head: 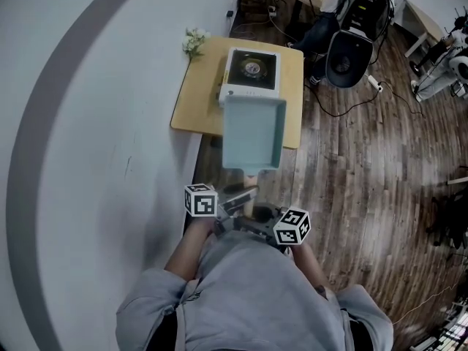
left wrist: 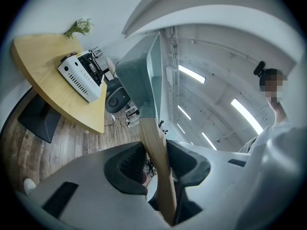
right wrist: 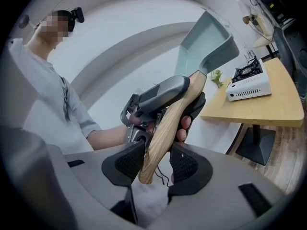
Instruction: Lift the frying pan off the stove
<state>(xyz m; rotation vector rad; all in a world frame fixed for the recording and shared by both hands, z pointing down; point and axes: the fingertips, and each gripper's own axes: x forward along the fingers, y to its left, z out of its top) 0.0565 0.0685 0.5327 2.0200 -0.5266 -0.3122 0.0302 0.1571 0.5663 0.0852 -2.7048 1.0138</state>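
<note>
A square light-blue frying pan point(head: 252, 134) with a wooden handle point(head: 245, 192) hangs in the air, clear of the white portable stove point(head: 251, 74) on the wooden table point(head: 191, 101). The handle runs between the pads of my left gripper point(left wrist: 156, 164), which is shut on it below the pan point(left wrist: 139, 75). My right gripper point(right wrist: 156, 164) is shut on the handle's end point(right wrist: 165, 128), just behind the left gripper point(right wrist: 158, 97). In the right gripper view the pan point(right wrist: 206, 42) tilts upward, and the stove point(right wrist: 247, 83) stands bare on the table point(right wrist: 261, 107).
A small bunch of flowers point(head: 194, 42) sits at the table's far left corner. A white wall with a grey band runs along the left. A black office chair point(head: 351, 50) and cables lie on the wooden floor point(head: 365, 167) beyond the table.
</note>
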